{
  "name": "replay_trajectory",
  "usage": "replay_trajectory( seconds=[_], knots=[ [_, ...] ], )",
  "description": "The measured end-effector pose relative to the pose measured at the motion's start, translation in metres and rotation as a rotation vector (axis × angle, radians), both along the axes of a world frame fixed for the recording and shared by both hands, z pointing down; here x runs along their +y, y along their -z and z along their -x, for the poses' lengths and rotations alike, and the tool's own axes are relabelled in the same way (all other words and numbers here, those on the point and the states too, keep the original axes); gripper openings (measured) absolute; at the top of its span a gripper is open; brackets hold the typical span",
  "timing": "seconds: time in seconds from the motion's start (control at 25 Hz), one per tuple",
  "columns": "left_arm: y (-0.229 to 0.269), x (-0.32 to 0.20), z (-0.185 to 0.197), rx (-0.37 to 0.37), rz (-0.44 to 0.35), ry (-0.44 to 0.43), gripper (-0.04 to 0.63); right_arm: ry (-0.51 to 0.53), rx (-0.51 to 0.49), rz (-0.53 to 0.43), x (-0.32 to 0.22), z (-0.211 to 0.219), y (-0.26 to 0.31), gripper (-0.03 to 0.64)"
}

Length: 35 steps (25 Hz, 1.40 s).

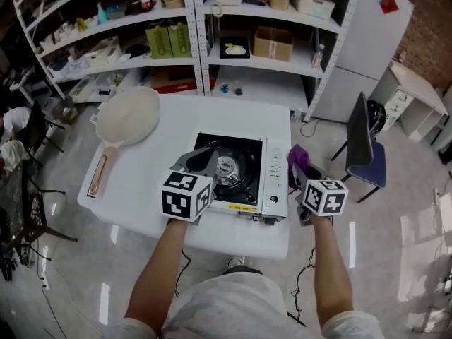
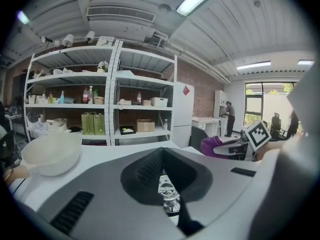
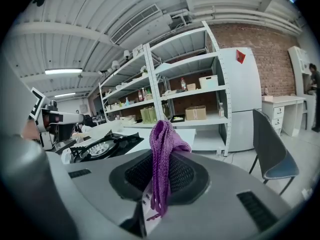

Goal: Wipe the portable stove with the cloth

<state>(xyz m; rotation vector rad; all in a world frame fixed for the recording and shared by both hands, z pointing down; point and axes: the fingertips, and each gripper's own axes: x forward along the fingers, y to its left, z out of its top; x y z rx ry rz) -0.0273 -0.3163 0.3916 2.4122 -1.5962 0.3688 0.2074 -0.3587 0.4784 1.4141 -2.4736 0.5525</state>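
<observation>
Purple cloth [image 3: 162, 154], a mere bunch from overhead, hangs vertically, pinched by the right gripper [image 3: 159, 186]; the left gripper [image 2: 170, 196], jaws nearly meeting, is above the stove [image 1: 274, 171].

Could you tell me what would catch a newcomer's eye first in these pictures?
Most likely the purple cloth, pinched in the right gripper just to the right of the portable stove. The stove, with its black burner top, sits at the middle of the white table, and the left gripper is above it. A cream pan lies at the table's left.
</observation>
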Motion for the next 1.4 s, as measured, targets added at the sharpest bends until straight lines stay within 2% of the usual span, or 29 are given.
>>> replay_trajectory(
  seconds=[0.48, 0.68, 1.24, 1.4],
  knots=[
    [-0.007, -0.035, 0.011, -0.025, 0.022, 0.059, 0.003, 0.108, 0.053, 0.005, -0.077, 0.005, 0.000, 0.061],
    [-0.004, -0.045, 0.016, -0.034, 0.015, 0.079, 0.003, 0.183, 0.094, 0.019, -0.098, 0.009, -0.003, 0.061],
    [-0.007, -0.054, 0.047, -0.047, 0.025, 0.148, 0.003, 0.578, 0.383, 0.056, -0.142, 0.041, 0.006, 0.061],
    [-0.010, -0.051, 0.060, -0.050, 0.031, 0.181, 0.002, 0.673, 0.445, 0.120, -0.144, 0.058, 0.000, 0.063]
  ],
)
